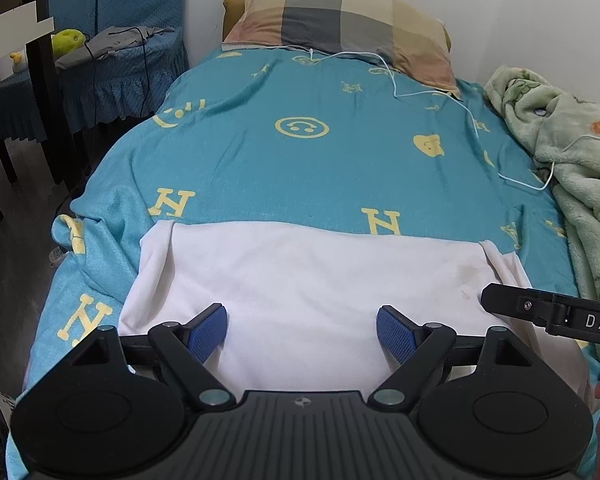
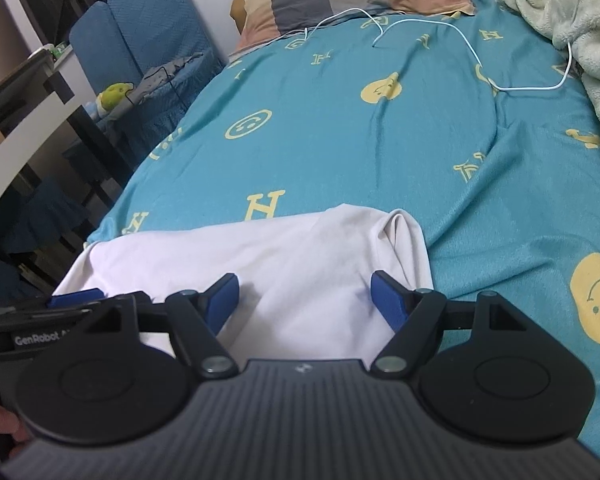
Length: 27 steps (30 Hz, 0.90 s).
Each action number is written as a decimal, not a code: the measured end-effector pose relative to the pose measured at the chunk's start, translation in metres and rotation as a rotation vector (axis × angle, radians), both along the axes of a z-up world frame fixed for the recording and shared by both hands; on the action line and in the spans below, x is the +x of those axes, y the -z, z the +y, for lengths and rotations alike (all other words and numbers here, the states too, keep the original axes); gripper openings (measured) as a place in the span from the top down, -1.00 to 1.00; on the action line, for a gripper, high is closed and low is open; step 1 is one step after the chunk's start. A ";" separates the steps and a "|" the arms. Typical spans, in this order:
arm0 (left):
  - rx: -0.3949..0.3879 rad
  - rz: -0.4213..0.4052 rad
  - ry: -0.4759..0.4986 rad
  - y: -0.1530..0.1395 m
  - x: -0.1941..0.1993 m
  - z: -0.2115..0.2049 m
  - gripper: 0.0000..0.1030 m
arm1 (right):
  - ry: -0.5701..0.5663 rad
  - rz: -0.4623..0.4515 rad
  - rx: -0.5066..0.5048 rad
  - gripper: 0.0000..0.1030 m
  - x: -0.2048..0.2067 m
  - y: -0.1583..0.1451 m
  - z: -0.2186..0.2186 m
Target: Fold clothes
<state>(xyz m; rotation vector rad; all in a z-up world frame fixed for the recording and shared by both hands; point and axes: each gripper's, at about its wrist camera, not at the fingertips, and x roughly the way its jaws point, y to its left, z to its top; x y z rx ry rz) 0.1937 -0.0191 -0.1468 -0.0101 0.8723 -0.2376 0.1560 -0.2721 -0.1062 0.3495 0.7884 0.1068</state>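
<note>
A white garment [image 1: 300, 280] lies folded and flat at the near end of my bed's turquoise sheet [image 1: 300, 160], sleeves tucked along both sides. My left gripper [image 1: 302, 330] and right gripper [image 2: 305, 300] hover above it, both spread wide, blue pads gripping nothing. A checked pillow [image 1: 340, 24] lies at the far end.

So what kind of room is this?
Most likely a bedroom: there's a bed with a teal sheet, a checked pillow at its head, and a fluffy green blanket bunched along one side.
</note>
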 end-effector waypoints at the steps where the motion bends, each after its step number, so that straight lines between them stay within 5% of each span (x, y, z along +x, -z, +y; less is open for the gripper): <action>1: -0.002 -0.001 0.000 -0.001 -0.001 0.000 -0.63 | 0.001 -0.003 -0.004 -0.45 -0.001 -0.001 0.001; 8: -0.006 -0.034 0.019 -0.020 -0.029 0.004 -0.63 | 0.004 -0.047 -0.016 -0.45 -0.025 -0.022 0.002; 16: -0.054 0.047 0.013 -0.008 -0.039 0.014 -0.63 | 0.015 0.060 -0.012 -0.45 -0.030 -0.002 0.004; 20: -0.205 0.078 -0.060 -0.017 -0.049 0.039 -0.63 | 0.047 0.060 0.043 -0.45 -0.031 -0.002 -0.003; 24: -0.453 0.144 -0.155 -0.024 -0.071 0.071 -0.65 | 0.085 0.049 0.133 -0.45 -0.038 -0.008 -0.014; 27: -0.662 0.232 -0.264 -0.013 -0.087 0.093 -0.85 | 0.112 0.039 0.206 -0.46 -0.044 -0.015 -0.020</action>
